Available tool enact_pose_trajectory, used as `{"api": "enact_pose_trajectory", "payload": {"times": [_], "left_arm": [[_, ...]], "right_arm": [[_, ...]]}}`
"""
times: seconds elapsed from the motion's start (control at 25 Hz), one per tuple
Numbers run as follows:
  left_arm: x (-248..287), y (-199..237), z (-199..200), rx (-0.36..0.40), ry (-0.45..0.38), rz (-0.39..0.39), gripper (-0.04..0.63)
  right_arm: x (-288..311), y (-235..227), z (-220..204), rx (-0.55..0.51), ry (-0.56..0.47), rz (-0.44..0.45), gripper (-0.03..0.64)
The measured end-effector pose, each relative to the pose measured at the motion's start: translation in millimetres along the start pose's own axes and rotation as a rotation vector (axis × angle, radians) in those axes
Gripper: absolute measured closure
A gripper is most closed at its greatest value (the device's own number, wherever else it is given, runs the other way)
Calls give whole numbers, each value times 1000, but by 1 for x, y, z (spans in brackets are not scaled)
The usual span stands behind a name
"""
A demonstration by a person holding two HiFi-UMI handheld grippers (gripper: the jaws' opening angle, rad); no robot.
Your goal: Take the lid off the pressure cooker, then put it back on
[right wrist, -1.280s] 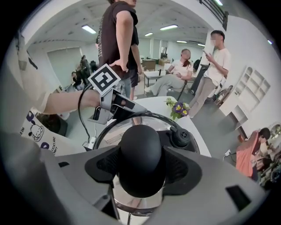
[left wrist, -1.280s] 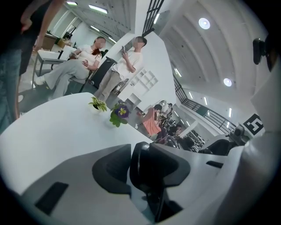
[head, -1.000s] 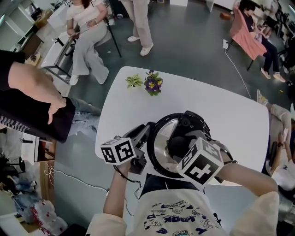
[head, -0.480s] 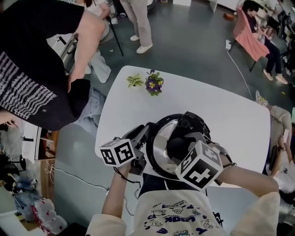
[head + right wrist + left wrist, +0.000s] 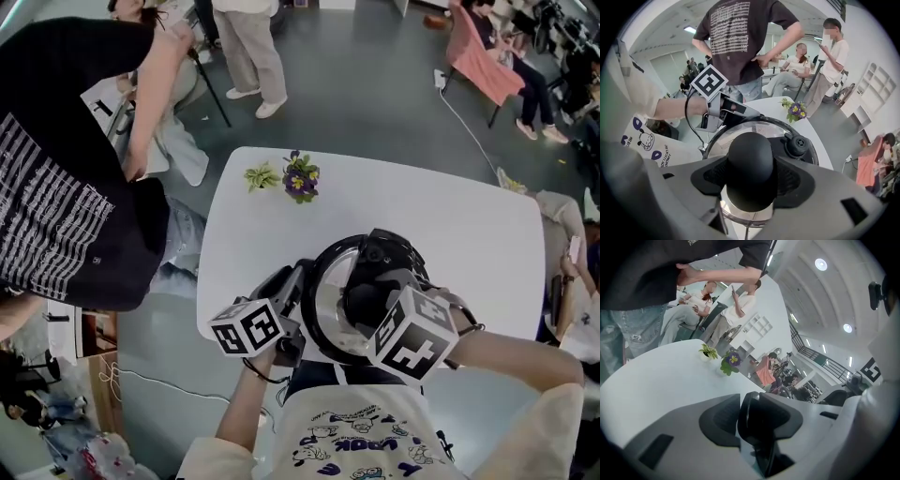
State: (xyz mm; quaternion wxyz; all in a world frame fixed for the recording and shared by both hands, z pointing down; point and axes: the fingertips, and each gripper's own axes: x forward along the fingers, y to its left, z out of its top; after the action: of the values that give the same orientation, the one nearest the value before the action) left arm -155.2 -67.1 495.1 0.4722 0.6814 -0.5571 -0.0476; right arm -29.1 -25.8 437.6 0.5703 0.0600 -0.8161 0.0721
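Pressure cooker (image 5: 317, 323): round, with a black rim; it stands at the 6 o'clock end of the table (image 5: 450, 225), close to me.
Lid (image 5: 328, 281): a shiny, smooth dome, seated on the cooker.
Knob (image 5: 750, 168): a smooth, matte black ball at the middle of the lid.
Valve (image 5: 799, 144): a small, round black cap on the lid, at about 1 o'clock from the knob.
Handle (image 5: 759, 427): a black, glossy bar with rounded edges, sticking out of the cooker at about 9 o'clock.
My right gripper (image 5: 750, 180): it points steeply down over the lid, with its ribbed dark pads pressed on the knob from both sides and the jaws fairly wide around it.
My left gripper (image 5: 752, 416): it comes in from 8 o'clock, with its jaws partly closed and clamped on the handle.
Table: white, smooth, with rounded corners.
What the cooker holds: I cannot tell, because the lid covers it.
Small pots: at the 11 o'clock end of the table, well apart from the cooker, one holds purple flowers (image 5: 300, 178) and one just beside it a green plant (image 5: 262, 175).
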Motion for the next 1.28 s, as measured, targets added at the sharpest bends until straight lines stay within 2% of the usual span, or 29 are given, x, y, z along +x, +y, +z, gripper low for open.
{"api": "enact_pose_trajectory", "payload": {"times": [0.4, 0.56, 1.28], "left_arm": [[-1, 4, 2, -18, -20, -1, 459], [-1, 4, -1, -25, -14, -7, 459], [2, 7, -1, 36, -30, 7, 459]], "right_arm": [[2, -1, 2, 103, 8, -27, 318], [1, -3, 1, 179, 6, -50, 318], [7, -11, -3, 466, -19, -134, 318]]}}
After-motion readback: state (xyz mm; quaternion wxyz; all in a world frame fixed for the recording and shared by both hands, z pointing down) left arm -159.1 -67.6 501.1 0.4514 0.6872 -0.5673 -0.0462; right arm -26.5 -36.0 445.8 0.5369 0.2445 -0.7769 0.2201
